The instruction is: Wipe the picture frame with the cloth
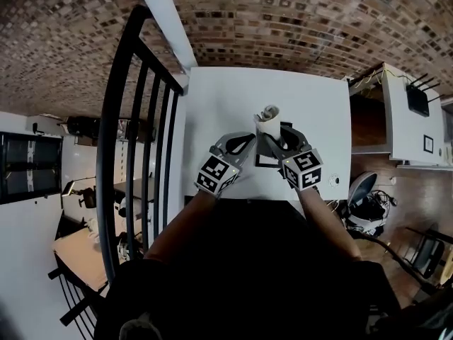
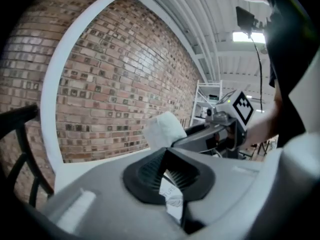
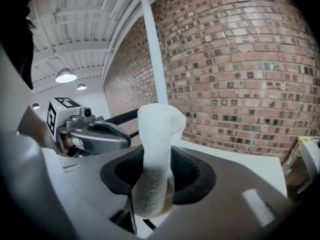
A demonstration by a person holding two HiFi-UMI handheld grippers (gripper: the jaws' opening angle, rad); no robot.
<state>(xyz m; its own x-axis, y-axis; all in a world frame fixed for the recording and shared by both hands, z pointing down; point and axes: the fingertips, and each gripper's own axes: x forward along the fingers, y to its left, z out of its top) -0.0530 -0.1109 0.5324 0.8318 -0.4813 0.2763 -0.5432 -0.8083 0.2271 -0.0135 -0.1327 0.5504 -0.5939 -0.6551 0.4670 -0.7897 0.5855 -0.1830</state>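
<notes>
right gripper (image 3: pixel 150 184) clamped on rolled white cloth (image 3: pixel 152 149), held upright. left gripper (image 2: pixel 170 184) pinched, it seems, on edge of picture frame (image 2: pixel 172 200); frame on white table (image 1: pixel 212 98) between both tools. likely step: cloth poised, wiping not yet started. next: lower cloth onto frame face, sweep across.
</notes>
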